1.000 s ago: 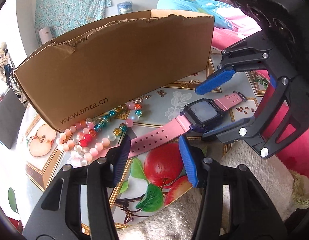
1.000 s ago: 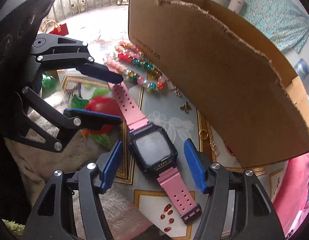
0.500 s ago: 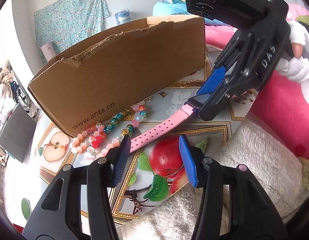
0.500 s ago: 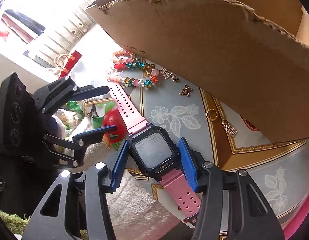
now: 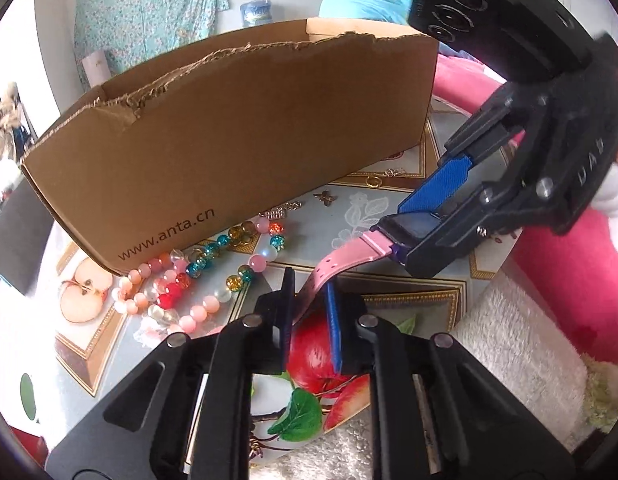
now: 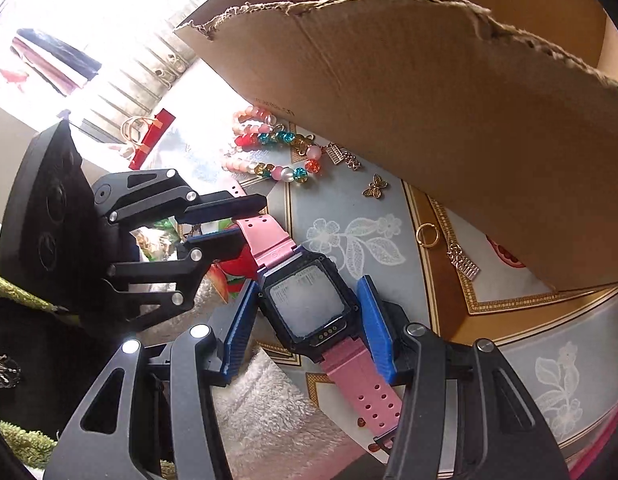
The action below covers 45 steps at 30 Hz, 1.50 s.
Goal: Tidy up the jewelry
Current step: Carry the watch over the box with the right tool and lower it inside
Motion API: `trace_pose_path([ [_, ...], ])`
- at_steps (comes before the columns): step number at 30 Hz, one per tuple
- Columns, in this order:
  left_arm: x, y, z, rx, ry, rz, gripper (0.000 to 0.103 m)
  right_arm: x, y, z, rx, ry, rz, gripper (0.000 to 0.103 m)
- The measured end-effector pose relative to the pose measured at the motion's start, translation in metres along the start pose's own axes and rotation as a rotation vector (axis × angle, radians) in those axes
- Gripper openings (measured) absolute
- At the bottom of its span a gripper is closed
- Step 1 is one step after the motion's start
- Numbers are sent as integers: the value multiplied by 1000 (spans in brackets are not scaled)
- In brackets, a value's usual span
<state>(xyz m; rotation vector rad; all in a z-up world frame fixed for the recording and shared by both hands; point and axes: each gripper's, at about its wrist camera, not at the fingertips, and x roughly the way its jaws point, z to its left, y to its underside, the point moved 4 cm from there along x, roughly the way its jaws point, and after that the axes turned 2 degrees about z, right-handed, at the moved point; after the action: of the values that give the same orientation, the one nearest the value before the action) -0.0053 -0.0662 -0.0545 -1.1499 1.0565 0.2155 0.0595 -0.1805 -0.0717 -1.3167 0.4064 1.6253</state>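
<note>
Left hand-held gripper (image 5: 309, 312): its jaws have just been closing and now pinch the pink strap of the watch (image 6: 309, 304) between the two blue pads; in the right wrist view this same gripper (image 6: 245, 220) reaches in from the left and holds the strap end.
Right hand-held gripper (image 6: 309, 320): it is clenched on the dark case of the watch, one blue pad on each side of the case; in the left wrist view it (image 5: 425, 216) comes from the upper right and the case sits between its pads.
Watch: it has a black case with a grey screen and a pink strap with holes; it is held by both grippers at once, the strap stretching between them; whether it still touches the counter (image 6: 349, 208) is not clear.
Counter: it is covered with a cloth printed with apples, flowers and gold frames.
Beaded bracelets (image 5: 197, 276): they lie on the counter just beside the front wall of the box, in pink, red, teal and amber beads.
Small charms: a butterfly charm (image 6: 375, 190), a gold ring (image 6: 427, 236) and some small metal pieces lie on the counter near the box wall.
Cardboard box (image 5: 237, 136): it is brown with a torn upper edge and stands behind the jewelry.
White towel (image 5: 517, 364): it lies at the near edge, on the right.
</note>
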Motion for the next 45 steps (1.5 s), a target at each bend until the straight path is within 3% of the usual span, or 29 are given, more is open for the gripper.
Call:
trace_pose_path([
  [3,-1,-3,15,-108,74,45,12,-1,10,10,-38,63,-23,50],
  [7,1,-6,34,-227,148,98,10,-3,23,14,-113,211,-54,50],
  [12,0,-13,40,-264,153,126,9,-5,38,15,-156,370,-105,49],
  [14,1,-20,39,-264,140,133,9,-8,42,12,-134,403,-140,43],
  [19,4,-29,34,-254,91,122,9,-17,54,-1,-54,517,-226,12],
  [24,-3,-37,15,-192,46,73,5,-36,61,8,-15,561,-320,6],
  [31,-75,-65,20,-144,41,-78,3,-95,52,51,-37,592,-428,6],
  [34,-99,-92,33,-133,33,-143,3,-118,23,64,-60,584,-484,6],
  [37,-106,-122,54,-145,22,-184,3,-138,-14,53,-50,533,-496,6],
  [40,-93,-152,78,-165,20,-166,3,-142,-54,35,-18,473,-453,6],
  [45,-42,-188,115,-197,24,-37,3,-123,-111,-17,78,344,-296,6],
])
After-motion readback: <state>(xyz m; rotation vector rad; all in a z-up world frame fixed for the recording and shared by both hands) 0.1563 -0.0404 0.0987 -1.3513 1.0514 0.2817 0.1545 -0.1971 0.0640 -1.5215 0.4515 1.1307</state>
